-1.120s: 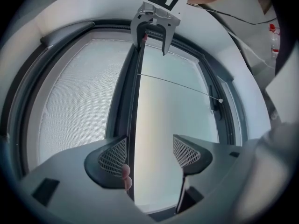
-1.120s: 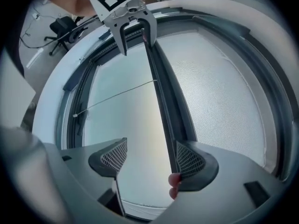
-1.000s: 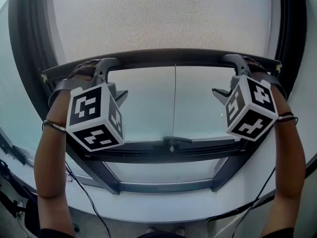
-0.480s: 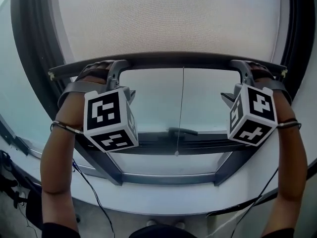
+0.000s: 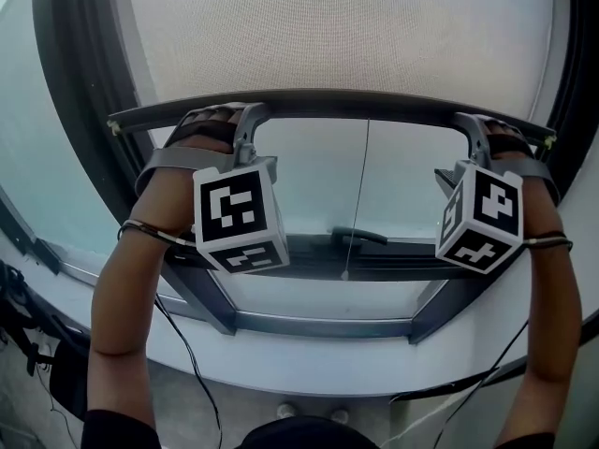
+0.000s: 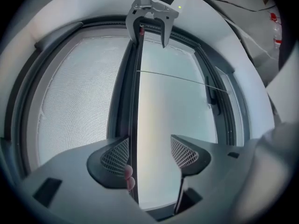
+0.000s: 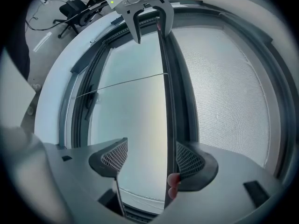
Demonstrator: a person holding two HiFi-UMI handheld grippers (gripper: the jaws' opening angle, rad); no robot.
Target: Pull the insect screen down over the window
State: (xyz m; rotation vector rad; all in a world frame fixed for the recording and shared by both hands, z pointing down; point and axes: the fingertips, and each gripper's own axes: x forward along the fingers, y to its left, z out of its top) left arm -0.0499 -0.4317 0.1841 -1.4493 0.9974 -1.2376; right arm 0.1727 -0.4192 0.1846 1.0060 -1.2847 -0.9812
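The insect screen's pale mesh (image 5: 337, 36) fills the top of the head view and ends in a dark bottom bar (image 5: 356, 104). My left gripper (image 5: 245, 127) hooks over the bar's left end and my right gripper (image 5: 475, 131) over its right end. In the left gripper view the bar (image 6: 134, 115) runs between the jaws of the left gripper (image 6: 149, 148), beside the left pad, with a wide gap to the other pad. In the right gripper view the bar (image 7: 167, 120) lies beside the right pad of the right gripper (image 7: 152, 157). Both stand open around it.
A thin pull cord (image 5: 359, 195) hangs from the bar's middle down past the window handle (image 5: 357, 237). Bare glass (image 5: 318, 185) lies below the bar, then the dark lower sash frame (image 5: 318, 324) and the white sill (image 5: 309, 368). Cables trail from both grippers.
The bar, with both grippers hooked on it, has come down closer to the window handle and lower frame. More mesh shows above the bar.
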